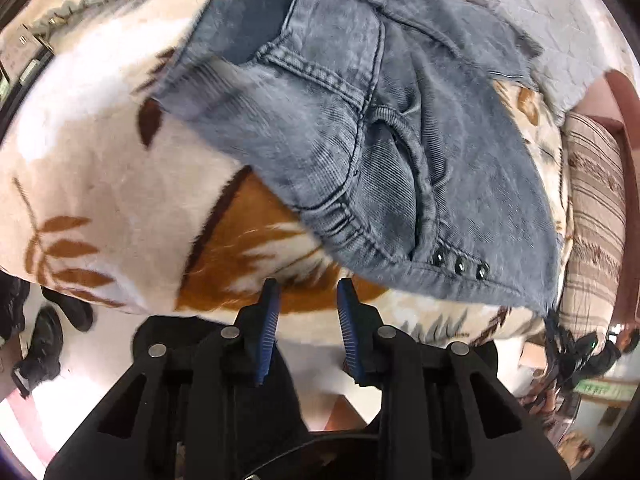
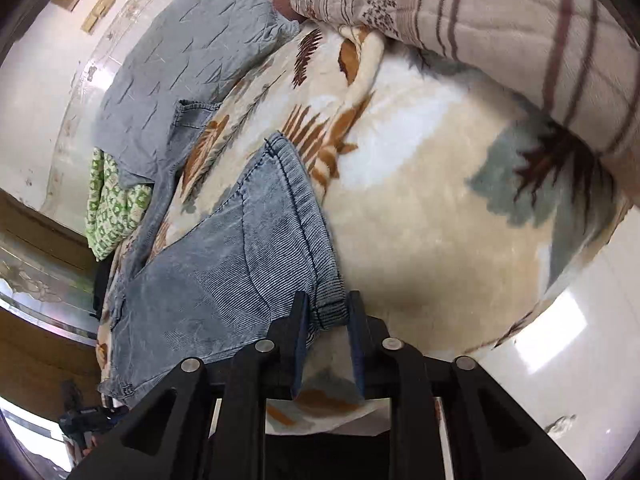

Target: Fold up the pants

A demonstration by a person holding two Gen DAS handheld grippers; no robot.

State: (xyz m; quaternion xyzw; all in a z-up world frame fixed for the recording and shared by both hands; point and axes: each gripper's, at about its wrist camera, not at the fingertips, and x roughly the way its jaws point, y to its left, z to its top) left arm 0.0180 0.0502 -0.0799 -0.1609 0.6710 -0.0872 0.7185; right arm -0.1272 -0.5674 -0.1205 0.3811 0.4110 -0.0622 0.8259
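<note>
Grey-blue corduroy pants [image 1: 400, 140] lie spread on a cream blanket with brown leaf patterns [image 1: 100, 160]. Their buttoned waistband is just ahead and to the right of my left gripper [image 1: 308, 292]. That gripper stands open over bare blanket with nothing between its blue pads. In the right wrist view the pants [image 2: 240, 260] stretch away to the left. My right gripper [image 2: 328, 304] is at their near ribbed corner. That corner fills the gap between the two fingers, so the gripper is shut on it.
A grey quilted pillow [image 2: 180, 60] lies at the far end of the blanket [image 2: 420, 220], with a green patterned cloth [image 2: 112, 200] beside it. A striped folded quilt [image 2: 480, 12] borders the right side. Dark shoes [image 1: 44, 344] sit on the floor below the bed edge.
</note>
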